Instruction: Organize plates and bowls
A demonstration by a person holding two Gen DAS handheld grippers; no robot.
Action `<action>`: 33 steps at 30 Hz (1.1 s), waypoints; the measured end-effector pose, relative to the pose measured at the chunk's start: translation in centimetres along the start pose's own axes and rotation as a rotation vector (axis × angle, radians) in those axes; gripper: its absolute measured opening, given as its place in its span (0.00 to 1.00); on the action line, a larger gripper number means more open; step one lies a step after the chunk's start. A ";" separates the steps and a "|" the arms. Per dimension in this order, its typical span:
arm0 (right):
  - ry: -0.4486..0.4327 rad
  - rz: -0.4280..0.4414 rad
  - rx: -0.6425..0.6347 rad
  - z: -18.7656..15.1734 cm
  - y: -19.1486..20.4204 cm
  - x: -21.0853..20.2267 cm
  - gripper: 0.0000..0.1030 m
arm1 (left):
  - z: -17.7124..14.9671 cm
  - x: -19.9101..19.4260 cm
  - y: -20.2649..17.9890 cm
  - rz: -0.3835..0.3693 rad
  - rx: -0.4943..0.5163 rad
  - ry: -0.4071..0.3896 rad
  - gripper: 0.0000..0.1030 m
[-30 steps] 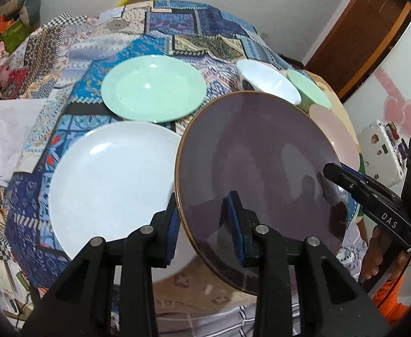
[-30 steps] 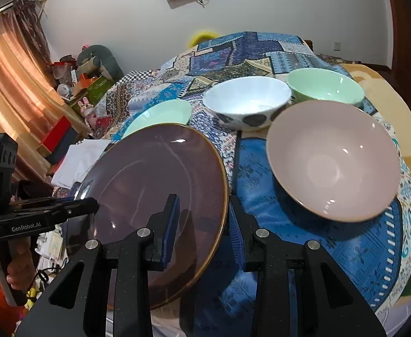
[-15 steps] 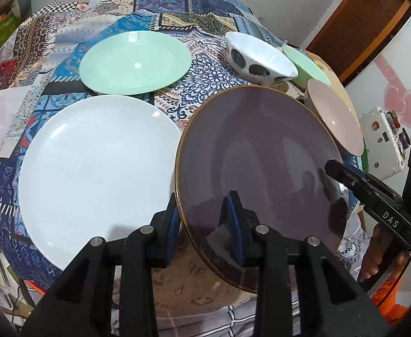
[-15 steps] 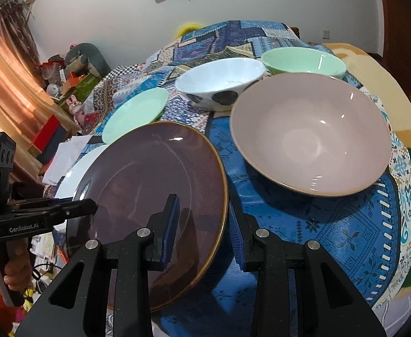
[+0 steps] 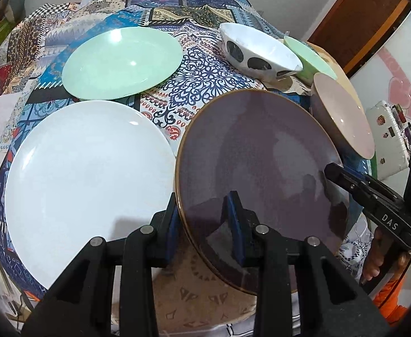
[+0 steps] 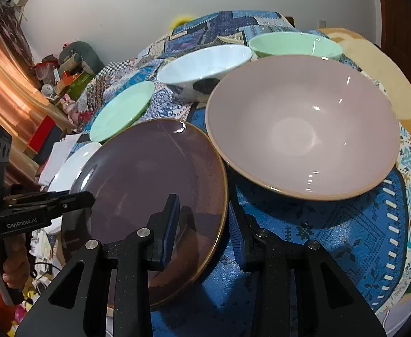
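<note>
Over the patchwork tablecloth [image 5: 205, 84], both the left gripper [image 5: 202, 224] and right gripper [image 6: 204, 227] clamp the purple plate [image 5: 261, 151].

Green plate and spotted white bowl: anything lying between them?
Nothing: in the left wrist view only bare patterned cloth separates the green plate from the spotted white bowl.

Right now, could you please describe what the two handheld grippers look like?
Both are black. The left gripper and right gripper each have two angular fingers with blue pads and silver pivot pins. White lettering marks their sides: "GenRobot.AI" on the left, "DAS" on the right. Orange clothing shows beneath each.
</note>
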State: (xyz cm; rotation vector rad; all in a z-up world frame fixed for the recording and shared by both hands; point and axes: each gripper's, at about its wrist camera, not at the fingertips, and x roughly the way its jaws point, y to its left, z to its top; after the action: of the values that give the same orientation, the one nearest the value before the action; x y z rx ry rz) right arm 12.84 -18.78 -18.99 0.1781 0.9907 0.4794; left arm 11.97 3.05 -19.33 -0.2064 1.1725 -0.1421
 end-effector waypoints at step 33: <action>-0.103 -0.059 -0.146 0.9 4.8 -3.9 0.56 | -3.0 -6.8 0.8 0.107 0.039 -0.201 0.53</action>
State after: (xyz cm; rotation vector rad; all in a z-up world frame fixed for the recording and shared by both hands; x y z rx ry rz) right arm 10.34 -16.26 -13.80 0.0420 0.8544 0.4820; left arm 6.58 5.04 -14.53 -0.1202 0.9771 -0.0484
